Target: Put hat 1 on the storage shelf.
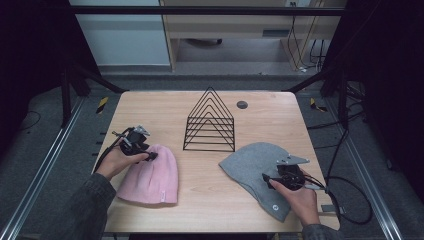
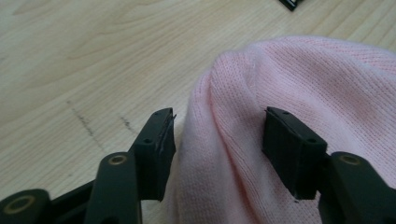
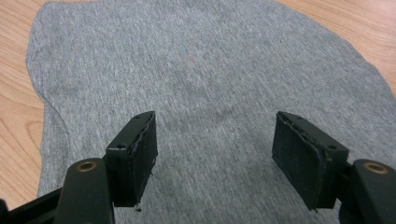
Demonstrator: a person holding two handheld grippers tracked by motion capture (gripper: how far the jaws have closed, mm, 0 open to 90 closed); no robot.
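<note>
A pink knit beanie (image 1: 150,175) lies flat on the left half of the wooden table (image 1: 165,107). My left gripper (image 1: 151,156) is at its upper left edge. In the left gripper view its jaws (image 2: 219,140) straddle a raised fold of the pink beanie (image 2: 303,79); one pad (image 2: 161,149) stands beside the fabric edge and the other rests on top, with a wide gap. A grey beanie (image 1: 250,167) lies flat on the right. My right gripper (image 1: 270,179) hovers low over it, and its jaws (image 3: 215,135) stand wide apart above the smooth grey beanie (image 3: 201,60).
A black wire rack (image 1: 210,122) of nested triangles stands at the table's middle, between and beyond the two hats. A dark round grommet (image 1: 242,104) sits behind it. Black cables (image 1: 352,202) trail off the table's right edge.
</note>
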